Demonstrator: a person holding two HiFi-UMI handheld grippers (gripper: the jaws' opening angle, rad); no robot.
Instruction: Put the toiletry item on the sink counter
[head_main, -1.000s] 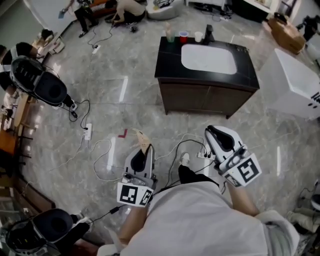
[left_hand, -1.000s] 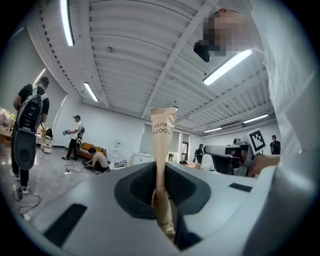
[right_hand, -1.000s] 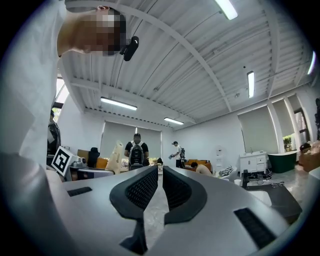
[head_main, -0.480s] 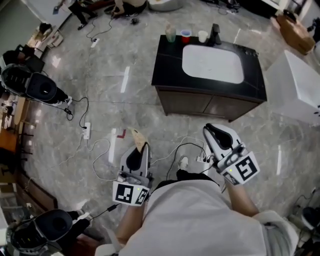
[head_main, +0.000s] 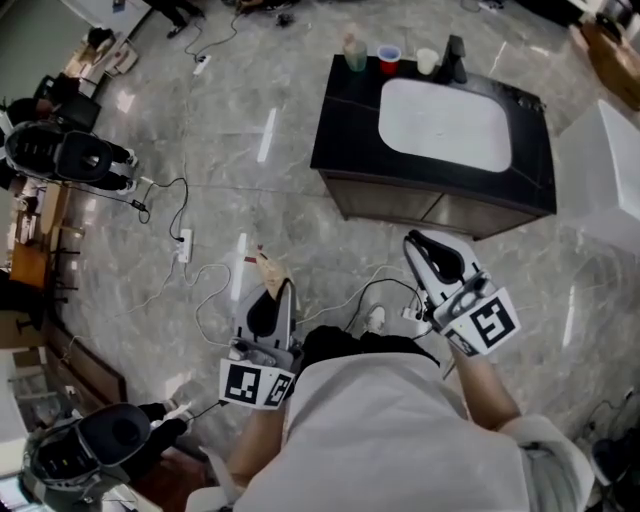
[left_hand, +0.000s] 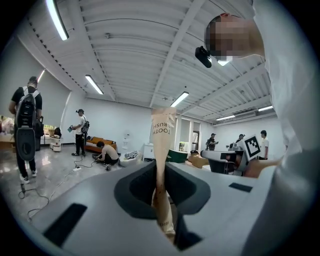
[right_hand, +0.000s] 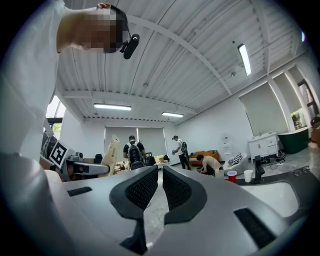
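Observation:
A tan paper toothbrush packet (head_main: 270, 268) (left_hand: 162, 145) stands upright between the jaws of my left gripper (head_main: 280, 290) (left_hand: 163, 177), which is shut on it. The packet's top pokes out well beyond the jaws. My right gripper (head_main: 420, 242) (right_hand: 160, 186) is held level to the right with its jaws together and nothing between them. Ahead stands the sink cabinet with a black counter (head_main: 345, 115) (right_hand: 297, 172) and a white basin (head_main: 445, 122). Both grippers are over the floor, short of the cabinet's front. The right gripper view also shows the left gripper (right_hand: 85, 169) with the packet (right_hand: 111, 149).
At the counter's back edge stand a green bottle (head_main: 354, 52), a red cup (head_main: 389, 55), a white cup (head_main: 428, 62) and a black faucet (head_main: 455, 55). Cables and a power strip (head_main: 185, 245) lie on the marble floor. Black round machines (head_main: 60, 155) stand left, a white box (head_main: 615, 165) right. People stand far back.
The person has walked toward the sink cabinet, carrying both grippers forward. The packet stays clamped in the left gripper and the right jaws stay together.

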